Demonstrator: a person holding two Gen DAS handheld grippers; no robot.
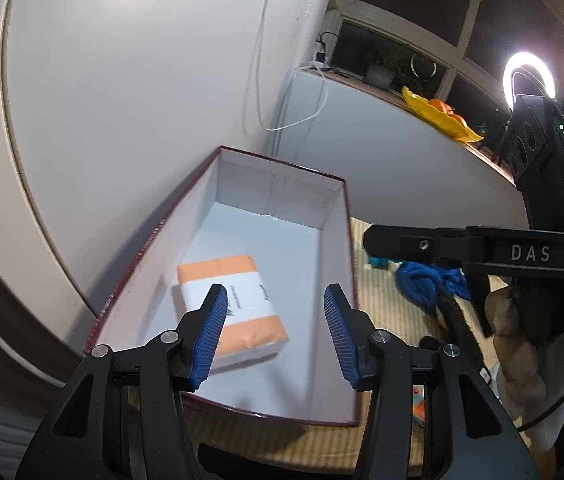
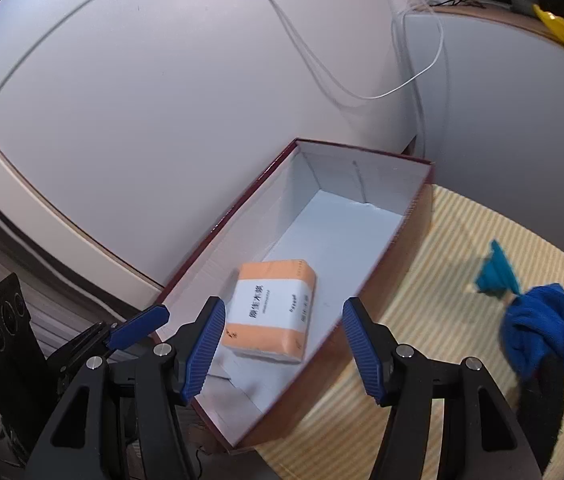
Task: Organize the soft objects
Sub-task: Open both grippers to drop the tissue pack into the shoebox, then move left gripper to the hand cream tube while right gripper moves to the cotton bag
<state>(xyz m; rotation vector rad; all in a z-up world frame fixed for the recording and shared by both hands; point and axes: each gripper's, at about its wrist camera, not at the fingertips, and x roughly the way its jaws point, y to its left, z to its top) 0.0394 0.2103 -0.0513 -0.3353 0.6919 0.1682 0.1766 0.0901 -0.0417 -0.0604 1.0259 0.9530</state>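
An orange and white tissue pack lies flat on the floor of an open dark red box with white inside walls. My left gripper is open and empty, above the box's near end, over the pack. My right gripper is open and empty, above the near end of the same box, just this side of the tissue pack. A blue knitted soft item lies on the striped mat to the right of the box. It also shows in the left wrist view.
The box sits on a striped beige mat beside a white cabinet wall with hanging white cables. A beige plush toy lies right of the box. A small teal item lies on the mat. A ring light glows on the far sill.
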